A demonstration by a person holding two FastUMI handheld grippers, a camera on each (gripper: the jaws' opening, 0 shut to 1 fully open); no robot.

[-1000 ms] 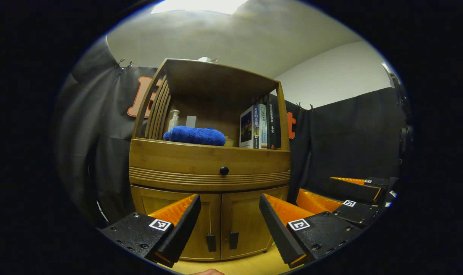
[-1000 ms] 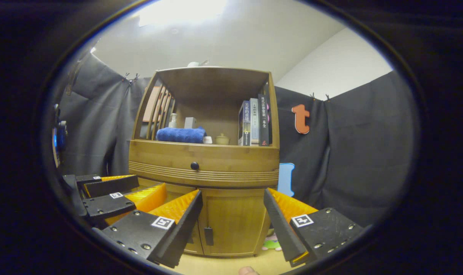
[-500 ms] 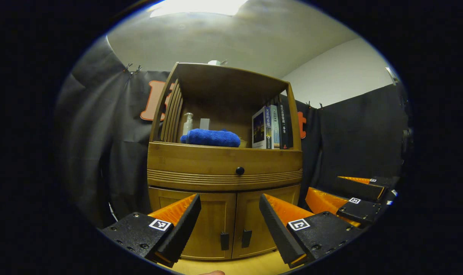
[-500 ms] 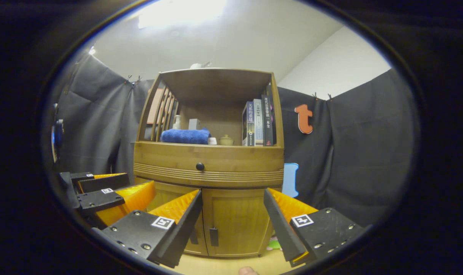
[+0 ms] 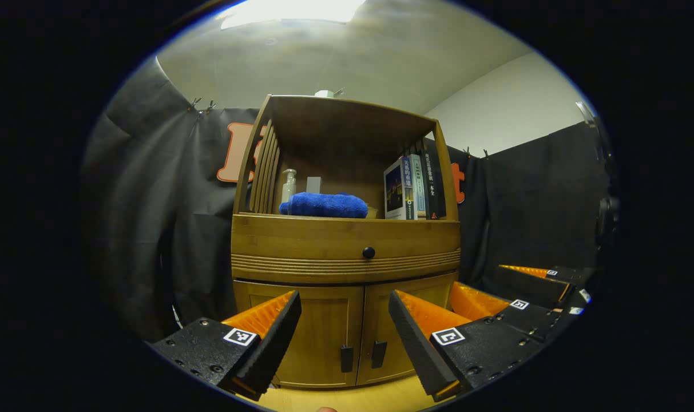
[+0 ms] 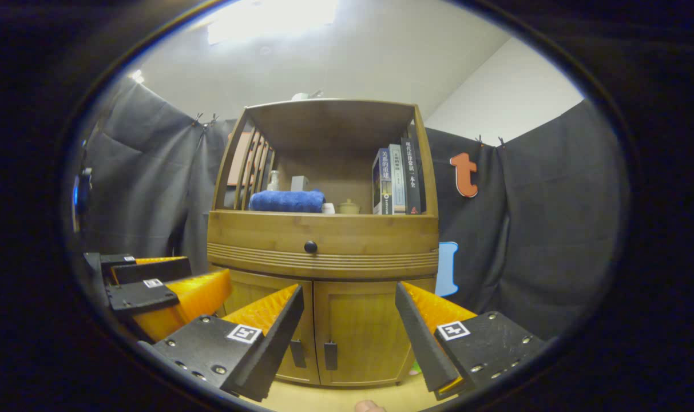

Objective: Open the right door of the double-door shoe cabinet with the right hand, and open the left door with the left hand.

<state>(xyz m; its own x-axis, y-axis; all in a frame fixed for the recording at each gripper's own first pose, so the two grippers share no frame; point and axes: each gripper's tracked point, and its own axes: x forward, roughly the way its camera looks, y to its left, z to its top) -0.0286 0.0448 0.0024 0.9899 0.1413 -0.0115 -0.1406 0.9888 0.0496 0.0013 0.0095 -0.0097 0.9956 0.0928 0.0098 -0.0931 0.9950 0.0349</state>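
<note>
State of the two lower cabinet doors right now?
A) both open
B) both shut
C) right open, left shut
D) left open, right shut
B: in the left gripper view the left door and right door sit flush, their handles side by side at the seam, with both grippers open and short of them.

The cabinet (image 5: 347, 237) appeared to be bamboo-like wood with fine straight grain and a smooth satin finish, its drawer front ribbed along the lower edge and fitted with a dark glossy knob (image 5: 368, 252); both doors (image 6: 352, 326) showed the same wood, with small matt dark handles (image 5: 347, 359). On the shelf lay a towel (image 5: 324, 205) of plush, fuzzy cloth, beside books (image 5: 412, 186) with glossy paper covers and a translucent plastic bottle (image 5: 289, 184). The wall (image 6: 552, 229) was matt, creased cloth, and the floor (image 5: 347, 397) looked like smooth pale wood.
</note>
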